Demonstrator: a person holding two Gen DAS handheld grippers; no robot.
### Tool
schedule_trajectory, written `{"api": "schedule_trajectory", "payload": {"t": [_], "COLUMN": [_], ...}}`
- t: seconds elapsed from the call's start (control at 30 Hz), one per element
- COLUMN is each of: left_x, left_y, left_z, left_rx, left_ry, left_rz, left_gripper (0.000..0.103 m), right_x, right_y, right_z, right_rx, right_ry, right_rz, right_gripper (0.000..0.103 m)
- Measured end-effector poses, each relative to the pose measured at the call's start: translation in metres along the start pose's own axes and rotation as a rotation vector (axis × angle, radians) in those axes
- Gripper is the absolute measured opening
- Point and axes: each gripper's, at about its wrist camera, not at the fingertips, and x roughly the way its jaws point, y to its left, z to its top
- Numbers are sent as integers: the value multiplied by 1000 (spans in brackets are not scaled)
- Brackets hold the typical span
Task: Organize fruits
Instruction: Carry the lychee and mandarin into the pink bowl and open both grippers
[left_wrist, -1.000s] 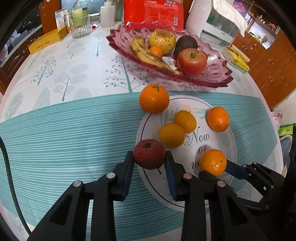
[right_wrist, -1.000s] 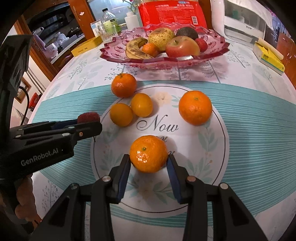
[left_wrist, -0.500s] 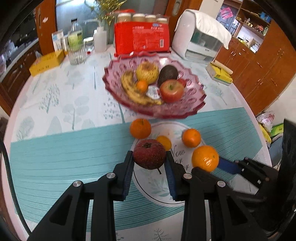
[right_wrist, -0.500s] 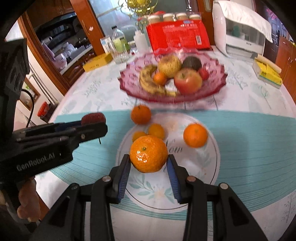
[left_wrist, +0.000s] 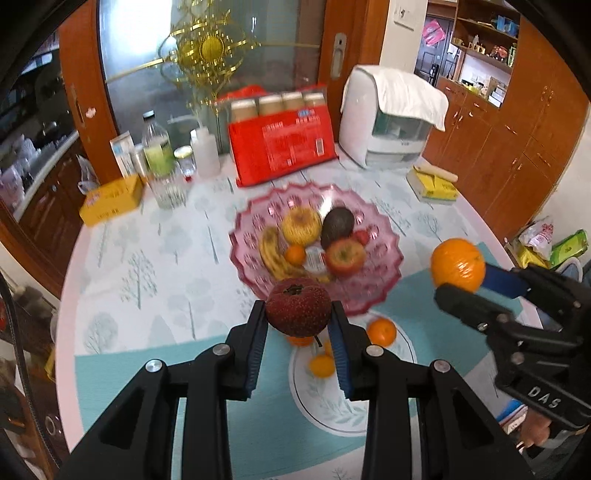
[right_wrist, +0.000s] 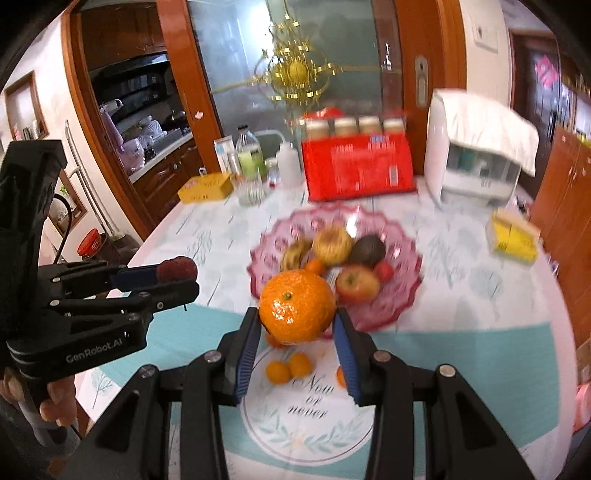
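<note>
Round surface (left_wrist: 155, 258) under a pale tree-print cloth with a teal mat; wooden cabinets and a glass door behind. Pink glass fruit dish (left_wrist: 384, 236) mid-surface holds a banana, yellowish fruit, avocado, red apple (left_wrist: 345, 256) and a small orange.

Left tool (left_wrist: 298, 325) clamped on a dark red speckled fruit (left_wrist: 298, 308), held in the air in front of the dish's near rim. Right tool (right_wrist: 295, 325) clamped on a large mandarin (right_wrist: 297, 306), also off the surface, near the dish.

Loose small oranges (right_wrist: 290, 367) lie on the mat's round printed motif below both tools. Red package (left_wrist: 282, 147) and white appliance (left_wrist: 391, 118) stand behind the dish.
</note>
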Motion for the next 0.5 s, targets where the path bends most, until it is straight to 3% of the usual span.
{"api": "schedule_trajectory", "payload": {"t": [0.27,0.5], "left_x": [-12,-7], "left_y": [-1,-3], "left_z": [38,76], "left_rx": [55,91], "left_ry": [-49,-96], "left_rz": [61,99], "left_gripper": [32,32], "right_x": [-12,2], "right_y": [-9,-23], "right_z": [44,78], "right_rx": [-58,-37], "right_ry": [-59,-53], "right_rz": [-38,-45], "right_gripper": [40,40]}}
